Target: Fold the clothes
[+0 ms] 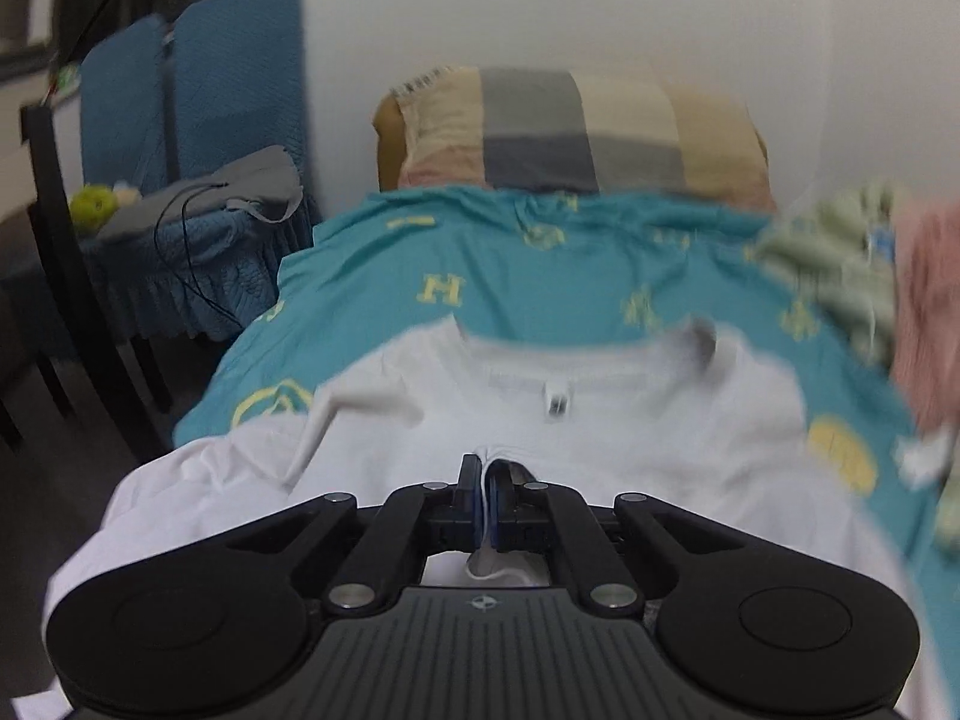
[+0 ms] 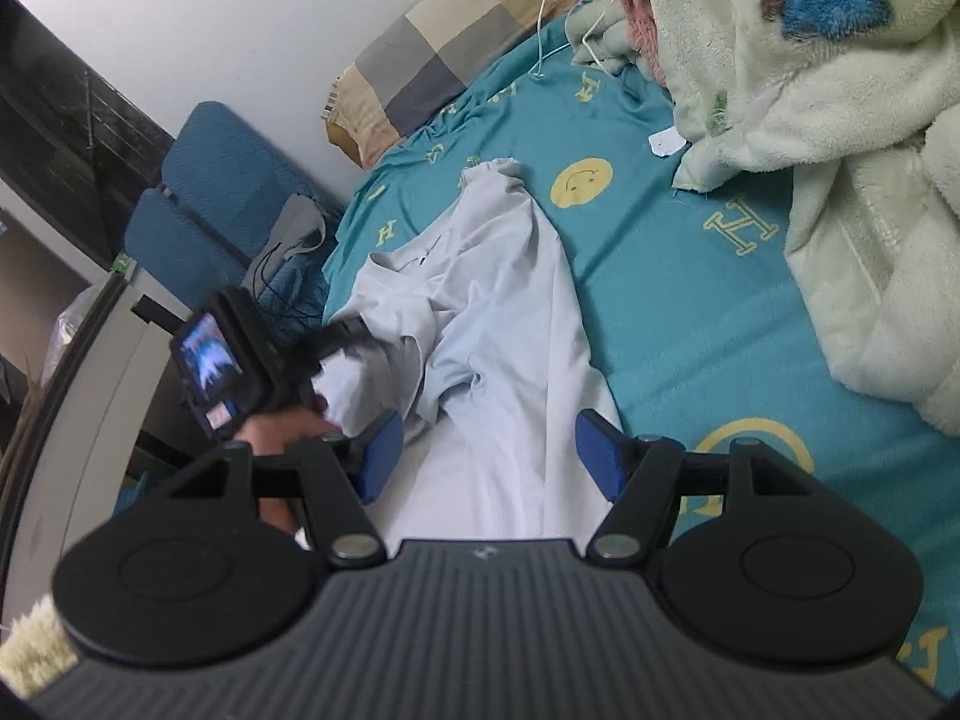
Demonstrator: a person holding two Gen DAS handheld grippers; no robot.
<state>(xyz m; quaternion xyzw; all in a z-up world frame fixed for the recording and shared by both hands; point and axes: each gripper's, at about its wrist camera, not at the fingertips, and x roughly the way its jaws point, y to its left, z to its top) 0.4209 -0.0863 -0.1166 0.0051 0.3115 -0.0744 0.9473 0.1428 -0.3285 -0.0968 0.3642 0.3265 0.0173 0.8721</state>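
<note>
Our left gripper point(image 1: 485, 483) has its fingers pinched on a fold of the white cotton T-shirt point(image 1: 600, 420), which lies lengthwise toward the bed's pillow end on the teal patterned bedsheet point(image 2: 690, 312), while our right gripper point(image 2: 489, 456) hovers wide open (holding nothing) above the shirt's near end.

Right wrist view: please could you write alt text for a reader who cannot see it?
The right gripper, jaws open, hovers over a white T-shirt spread on a teal bedsheet. At left, the left gripper pinches a fold of the shirt. A cream fleece blanket lies at right and a checked pillow at the bed's head.
</note>
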